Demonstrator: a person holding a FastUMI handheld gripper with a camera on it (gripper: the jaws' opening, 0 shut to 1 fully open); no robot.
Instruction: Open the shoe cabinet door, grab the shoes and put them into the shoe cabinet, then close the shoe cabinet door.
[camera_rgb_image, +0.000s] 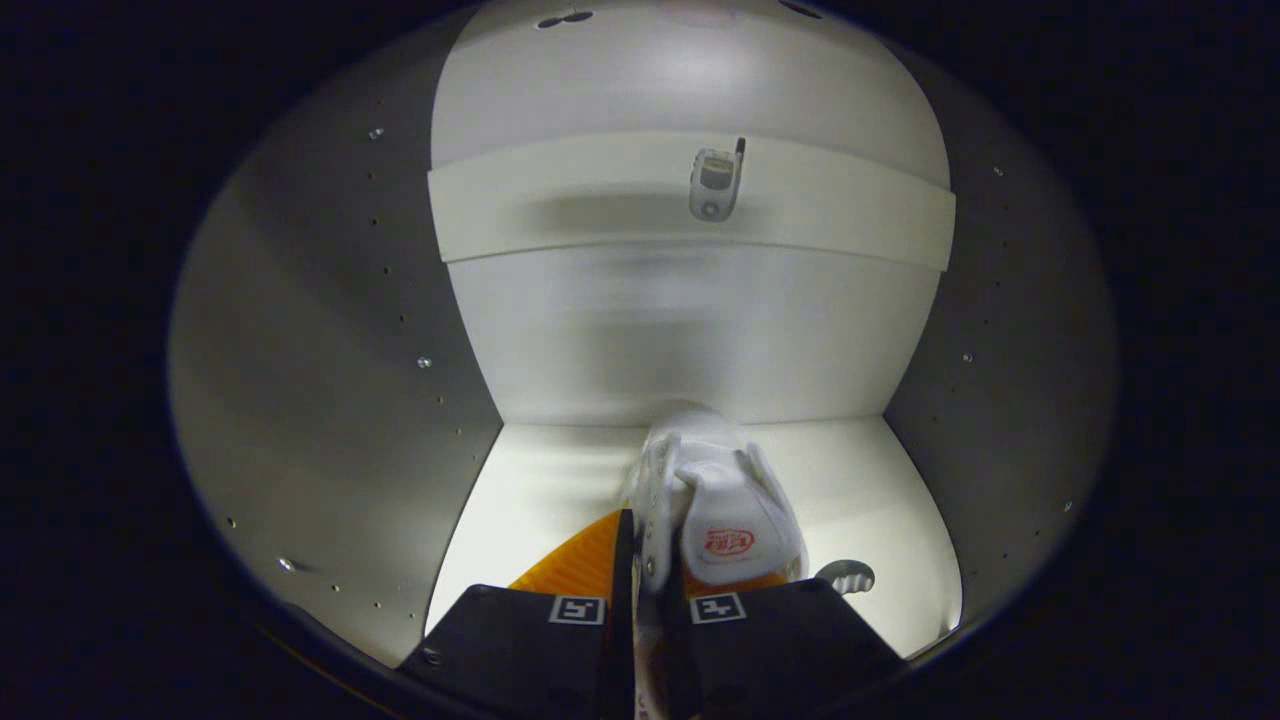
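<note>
My gripper (648, 570) reaches inside the white shoe cabinet (330, 350). Its two fingers are shut on the side wall of a white shoe (715, 490) with an orange sole and a red logo on its tongue. The shoe points toe-first toward the cabinet's back panel and sits low over the bright cabinet floor (880, 520). I cannot tell whether its sole touches the floor. The heel end lies hidden behind the fingers.
Grey side walls with rows of peg holes close in on both sides. A white cross rail (560, 205) spans the back panel higher up, carrying a small metal fitting (714, 182). A small grey part (848, 576) lies on the floor to the right of the shoe.
</note>
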